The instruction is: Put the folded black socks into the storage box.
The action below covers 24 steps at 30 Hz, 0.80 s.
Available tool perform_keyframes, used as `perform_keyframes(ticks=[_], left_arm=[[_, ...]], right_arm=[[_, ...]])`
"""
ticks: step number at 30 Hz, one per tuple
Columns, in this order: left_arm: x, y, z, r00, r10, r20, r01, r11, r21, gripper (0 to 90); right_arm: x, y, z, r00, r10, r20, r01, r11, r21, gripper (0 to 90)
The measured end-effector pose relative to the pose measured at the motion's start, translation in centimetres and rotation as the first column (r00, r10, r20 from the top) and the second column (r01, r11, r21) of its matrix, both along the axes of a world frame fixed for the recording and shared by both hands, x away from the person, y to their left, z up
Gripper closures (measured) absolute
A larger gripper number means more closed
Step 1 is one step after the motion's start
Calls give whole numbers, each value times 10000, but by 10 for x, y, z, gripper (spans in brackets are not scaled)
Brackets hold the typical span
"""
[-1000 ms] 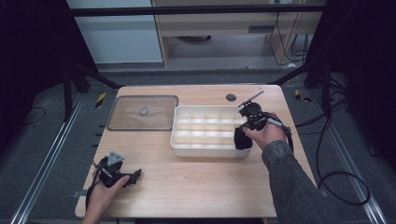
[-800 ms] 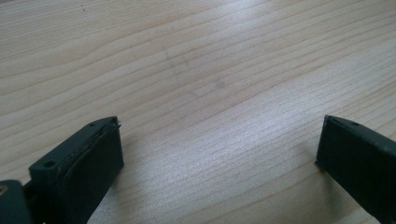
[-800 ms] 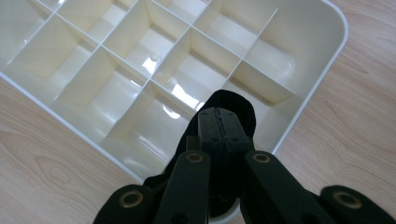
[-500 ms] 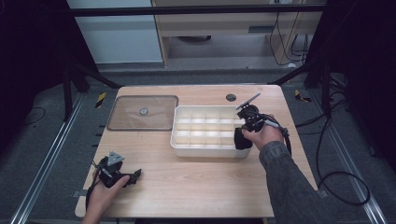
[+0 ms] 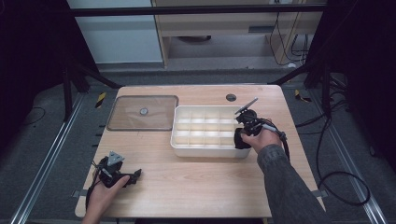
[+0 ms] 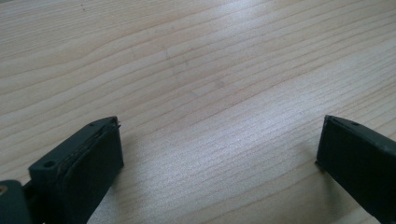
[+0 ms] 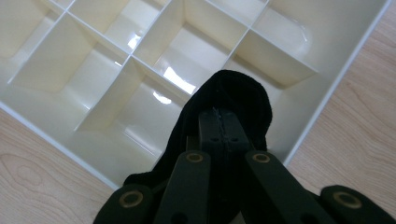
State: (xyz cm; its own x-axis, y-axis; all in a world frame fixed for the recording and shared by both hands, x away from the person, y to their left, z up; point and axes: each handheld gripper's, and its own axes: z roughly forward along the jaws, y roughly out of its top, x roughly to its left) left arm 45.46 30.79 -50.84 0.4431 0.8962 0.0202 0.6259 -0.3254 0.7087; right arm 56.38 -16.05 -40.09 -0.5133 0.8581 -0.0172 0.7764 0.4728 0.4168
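Gripping a black cloth (image 7: 233,100) in my right gripper (image 7: 223,122), jaws clenched tight on the fabric, which bunches around the jaw tips. In the right gripper view the cloth hangs over a near-corner compartment of the white divided tray (image 7: 42,122), toward 6 o'clock of the tray. In the high view the right gripper (image 5: 242,137) sits at the tray's (image 5: 205,150) near right corner, at about 4 o'clock of the tray, cloth (image 5: 240,140) dark against the white rim. Whether the cloth touches the compartment floor, cannot tell. My left gripper (image 6: 219,149) rests low over bare desk (image 6: 196,56), jaws released, spread wide, only wood grain between them. High view puts the left gripper (image 5: 133,176) at 7 o'clock of the desk (image 5: 196,186), well apart from the tray. Clear lid (image 5: 142,113) lies flat at 9 o'clock of the tray, just beside it.
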Motion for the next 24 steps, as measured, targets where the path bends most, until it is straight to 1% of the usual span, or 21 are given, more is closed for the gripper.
perform_keyframes(ticks=[2, 6, 10, 11, 12, 15, 18, 21, 24], left_arm=[[0, 0, 0, 10000, -12, -9, 12, 10000, 15, 0], [0, 0, 0, 10000, -14, -9, 14, 10000, 19, 0], [0, 0, 0, 10000, -13, -8, 13, 10000, 15, 0], [0, 0, 0, 10000, -12, -9, 12, 10000, 15, 0], [0, 0, 0, 10000, -12, -7, 12, 10000, 15, 0], [0, 0, 0, 10000, -14, -8, 14, 10000, 17, 0], [0, 0, 0, 10000, -22, 4, 22, 10000, 9, 0], [0, 0, 0, 10000, -17, 11, 17, 10000, 11, 0], [0, 0, 0, 10000, -16, 10, 16, 10000, 11, 0]], right_arm=[[0, 0, -3, 10000, 51, 25, -51, 10000, -62, 900], [0, 0, -9, 9999, -74, -150, 73, 10000, -40, 900], [0, -1, -13, 9998, -36, -201, 35, 10000, -50, 900], [-1, 0, -14, 9995, -104, -310, 103, 9999, -33, 900], [-1, 1, -16, 9995, -43, -310, 41, 10000, -68, 900], [-1, 2, -23, 9988, 69, -491, -73, 9999, -85, 900], [-1, 1, -29, 9982, 41, -597, -45, 10000, -70, 900], [-1, 1, -31, 9967, -61, -812, 62, 10000, 4, 900], [-1, 1, -34, 9964, 28, -849, -31, 10000, -28, 900]])
